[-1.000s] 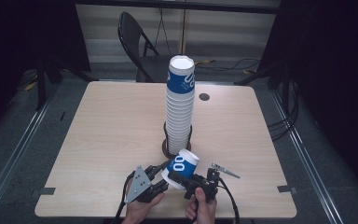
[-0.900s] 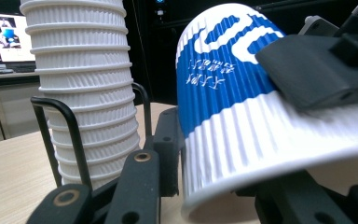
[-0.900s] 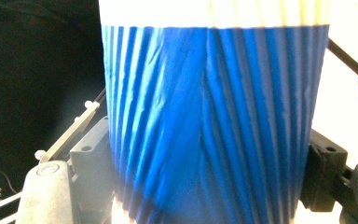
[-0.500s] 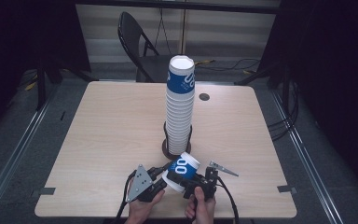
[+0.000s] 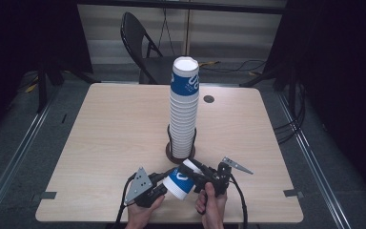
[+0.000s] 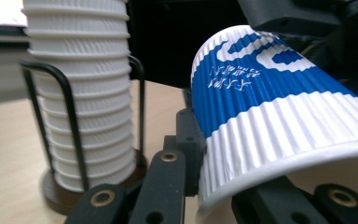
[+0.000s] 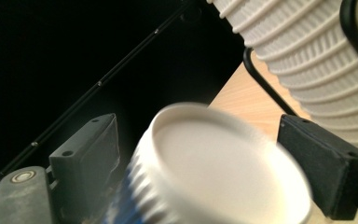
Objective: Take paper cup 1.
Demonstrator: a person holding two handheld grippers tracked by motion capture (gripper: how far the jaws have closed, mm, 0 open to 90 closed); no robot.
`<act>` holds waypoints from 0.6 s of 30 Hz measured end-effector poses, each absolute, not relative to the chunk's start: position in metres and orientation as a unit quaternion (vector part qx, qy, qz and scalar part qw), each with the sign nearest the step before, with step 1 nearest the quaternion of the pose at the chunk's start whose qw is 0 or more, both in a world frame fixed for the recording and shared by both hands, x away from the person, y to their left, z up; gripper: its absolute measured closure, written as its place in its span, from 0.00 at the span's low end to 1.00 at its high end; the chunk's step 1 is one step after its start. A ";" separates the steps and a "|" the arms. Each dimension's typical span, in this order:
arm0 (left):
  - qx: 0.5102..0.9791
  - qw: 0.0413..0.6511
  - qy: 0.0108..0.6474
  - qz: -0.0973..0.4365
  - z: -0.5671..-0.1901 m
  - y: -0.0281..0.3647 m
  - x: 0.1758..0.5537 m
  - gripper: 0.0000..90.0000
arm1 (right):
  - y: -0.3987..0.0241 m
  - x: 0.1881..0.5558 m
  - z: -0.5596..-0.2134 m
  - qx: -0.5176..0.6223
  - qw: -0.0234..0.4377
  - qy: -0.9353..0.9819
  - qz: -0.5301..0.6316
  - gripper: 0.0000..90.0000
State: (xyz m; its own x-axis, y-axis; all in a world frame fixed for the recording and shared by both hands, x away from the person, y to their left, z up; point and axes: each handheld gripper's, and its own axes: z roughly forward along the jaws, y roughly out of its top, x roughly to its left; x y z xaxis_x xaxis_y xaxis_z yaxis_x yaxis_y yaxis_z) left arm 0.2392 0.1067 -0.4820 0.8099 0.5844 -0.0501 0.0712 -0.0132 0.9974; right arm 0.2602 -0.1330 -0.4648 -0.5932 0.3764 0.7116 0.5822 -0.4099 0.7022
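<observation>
Near table's front edge, my left gripper (image 5: 164,183) and right gripper (image 5: 195,172) both clamp one blue-white cup (image 5: 180,179), tilted, beside cup stack (image 5: 184,114).

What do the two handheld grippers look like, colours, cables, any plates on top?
Both are black. The left gripper carries a grey three-cornered plate dotted with small holes; the right gripper has a slimmer grey plate jutting sideways. A black cable trails from each. The jaws show brass-coloured pivot rings. No sleeves are visible.
</observation>
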 end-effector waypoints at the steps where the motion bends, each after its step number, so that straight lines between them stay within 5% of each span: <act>1: 0.689 0.655 0.240 0.198 -0.481 0.107 0.239 0.95 | -0.134 0.261 -0.464 -0.447 0.061 -0.542 -0.709 0.15; 12: 0.716 0.634 0.247 0.159 -0.477 0.119 0.244 0.95 | -0.147 0.263 -0.460 -0.436 0.002 -0.537 -0.722 0.15; 18: 0.730 0.605 0.262 0.179 -0.473 0.131 0.251 0.95 | -0.155 0.259 -0.458 -0.426 -0.030 -0.542 -0.724 0.14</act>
